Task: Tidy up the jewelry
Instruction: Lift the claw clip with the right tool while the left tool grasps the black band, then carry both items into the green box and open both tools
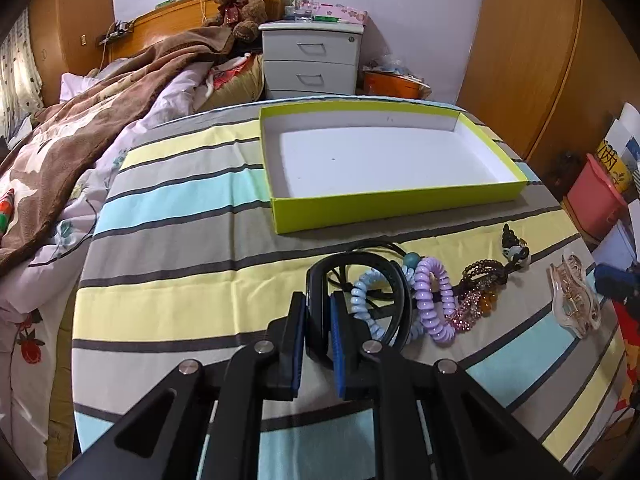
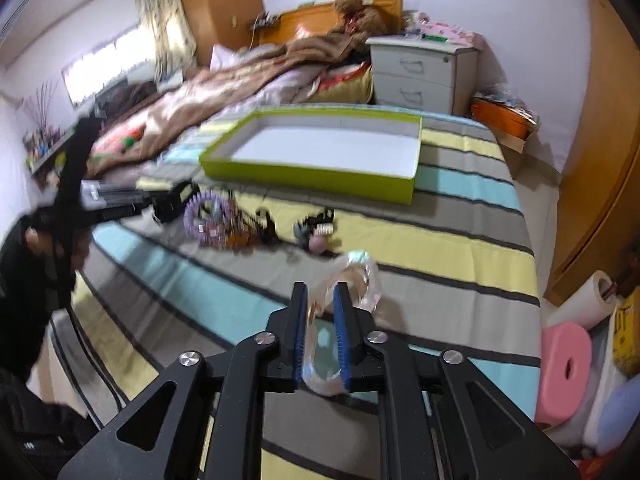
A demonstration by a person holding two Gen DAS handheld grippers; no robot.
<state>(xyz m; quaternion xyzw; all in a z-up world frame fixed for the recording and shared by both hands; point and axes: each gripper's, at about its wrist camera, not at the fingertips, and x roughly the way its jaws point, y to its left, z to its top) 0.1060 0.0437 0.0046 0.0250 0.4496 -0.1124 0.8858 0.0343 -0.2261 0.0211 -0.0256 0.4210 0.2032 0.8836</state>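
Note:
My left gripper (image 1: 318,304) is shut on a black band (image 1: 396,300) that stands on edge on the striped cloth (image 1: 180,272). Right beside the band lie a light blue spiral tie (image 1: 362,304), a purple spiral tie (image 1: 434,300), beaded bracelets (image 1: 480,284) and a black ornament (image 1: 514,246). My right gripper (image 2: 320,292) has a clear hair claw clip (image 2: 360,276) between its pads; the clip fills the gap and touches both. The clip (image 1: 574,300) rests low on the cloth. A green box (image 1: 392,200) with a white, bare inside sits behind the pile.
The jewelry pile (image 2: 224,224) and the left gripper (image 2: 176,200), held by a person's hand, show at the left of the right wrist view. A bed with a brown blanket (image 1: 80,128), a white nightstand (image 1: 312,60) and a pink stool (image 2: 564,368) surround the striped surface.

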